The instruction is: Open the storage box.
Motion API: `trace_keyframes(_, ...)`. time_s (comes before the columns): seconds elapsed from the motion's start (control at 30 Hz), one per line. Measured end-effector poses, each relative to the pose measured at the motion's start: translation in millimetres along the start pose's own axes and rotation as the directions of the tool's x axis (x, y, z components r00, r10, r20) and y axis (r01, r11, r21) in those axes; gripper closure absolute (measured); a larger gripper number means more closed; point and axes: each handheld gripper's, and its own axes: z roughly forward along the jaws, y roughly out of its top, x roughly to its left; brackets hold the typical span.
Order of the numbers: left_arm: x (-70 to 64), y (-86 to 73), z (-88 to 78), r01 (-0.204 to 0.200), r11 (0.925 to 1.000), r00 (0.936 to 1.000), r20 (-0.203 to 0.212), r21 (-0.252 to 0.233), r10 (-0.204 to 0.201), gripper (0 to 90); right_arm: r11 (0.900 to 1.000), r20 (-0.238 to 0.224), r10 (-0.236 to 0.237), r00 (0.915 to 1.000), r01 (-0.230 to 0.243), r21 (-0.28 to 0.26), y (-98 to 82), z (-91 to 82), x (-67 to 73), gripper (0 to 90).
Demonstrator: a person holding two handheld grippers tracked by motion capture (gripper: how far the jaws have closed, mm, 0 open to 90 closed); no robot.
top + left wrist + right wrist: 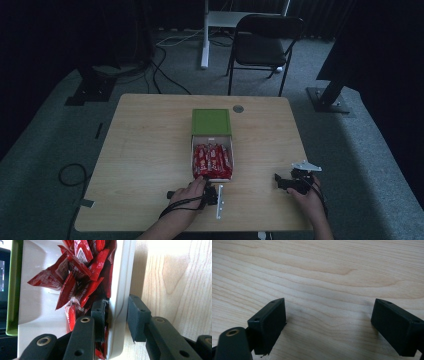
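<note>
A white box lies open at the table's middle, packed with red snack packets. Its green lid sits slid back at the far end. My left gripper is at the box's near end. In the left gripper view it is shut on the box's white wall, one jaw inside among the red packets, the other outside over the table. My right gripper rests at the near right of the table. Its jaws stand wide open over bare wood with nothing between them.
The wooden table has a small round grommet near its far edge. Beyond it stand a black folding chair and a white desk leg. Cables lie on the grey floor at the left.
</note>
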Motion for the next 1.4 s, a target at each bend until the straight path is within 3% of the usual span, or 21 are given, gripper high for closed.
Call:
trace_keyframes(0.37, -0.2, 1.0, -1.4, 0.021, 0.9998, 0.9997, 0.009, -0.007, -0.021, 69.7, 1.0, 0.0, 0.0, 1.0, 0.0, 0.0, 0.0, 0.0, 0.0, 12.0)
trace_keyframes(0.57, 1.5, -1.7, -5.5, 0.058, 0.9981, 0.9979, 0.029, -0.023, -0.057, 66.5, 1.0, 0.0, 0.0, 1.0, 0.0, 0.0, 0.0, 0.0, 0.0, 12.0)
trace_keyframes(0.8, 4.3, -6.2, -15.8, 0.126, 0.9906, 0.9907, 0.059, -0.055, -0.122, 66.5, 1.0, 0.0, 0.0, 1.0, 0.0, 0.0, 0.0, 0.0, 0.0, 12.0)
trace_keyframes(0.93, 8.4, -12.0, -23.0, 0.194, 0.9771, 0.978, 0.094, -0.086, -0.186, 66.5, 1.0, 0.0, 0.0, 1.0, 0.0, 0.0, 0.0, 0.0, 0.0, 12.0)
trace_keyframes(0.97, 8.4, -12.0, -23.0, 0.194, 0.9771, 0.978, 0.094, -0.086, -0.186, 66.5, 1.0, 0.0, 0.0, 1.0, 0.0, 0.0, 0.0, 0.0, 0.0, 12.0)
trace_keyframes(1.0, 9.9, -15.4, -26.3, 0.235, 0.9664, 0.9674, 0.121, -0.104, -0.222, 66.5, 1.0, 0.0, -0.001, 1.0, 0.001, 0.0, 0.0, 0.0, 0.0, 12.0)
trace_keyframes(1.07, 10.7, -18.9, -29.8, 0.274, 0.9545, 0.9544, 0.155, -0.117, -0.255, 66.5, 1.0, 0.0, 0.0, 1.0, 0.0, 0.0, 0.0, 0.0, 0.0, 12.0)
trace_keyframes(1.13, 11.6, -23.0, -33.3, 0.322, 0.9381, 0.9369, 0.185, -0.127, -0.297, 66.5, 1.0, 0.0, 0.0, 1.0, 0.0, 0.0, 0.0, 0.0, 0.0, 12.0)
trace_keyframes(1.23, 12.7, -28.4, -36.5, 0.332, 0.9353, 0.9343, 0.18, -0.123, -0.308, 66.5, 1.0, 0.0, 0.0, 1.0, 0.0, 0.0, 0.0, 0.0, 0.0, 12.0)
trace_keyframes(1.27, 15.2, -34.8, -39.6, 0.368, 0.9211, 0.9204, 0.191, -0.128, -0.341, 66.4, 1.0, 0.0, -0.001, 1.0, 0.001, 0.0, 0.0, 0.0, 0.0, 12.0)
trace_keyframes(1.3, 16.6, -38.2, -41.0, 0.39, 0.9118, 0.9105, 0.2, -0.128, -0.362, 66.4, 1.0, 0.0, -0.001, 1.0, 0.001, 0.0, 0.0, 0.0, 0.0, 12.0)
trace_keyframes(1.37, 18.0, -41.8, -42.1, 0.399, 0.9078, 0.9069, 0.201, -0.128, -0.37, 66.4, 1.0, 0.0, 0.0, 1.0, 0.0, 0.0, 0.0, 0.0, 0.0, 12.0)
trace_keyframes(1.4, 20.5, -49.0, -43.3, 0.424, 0.8968, 0.8958, 0.206, -0.128, -0.394, 65.8, 1.0, 0.0, 0.0, 1.0, 0.0, 0.0, 0.0, 0.0, 0.0, 12.0)
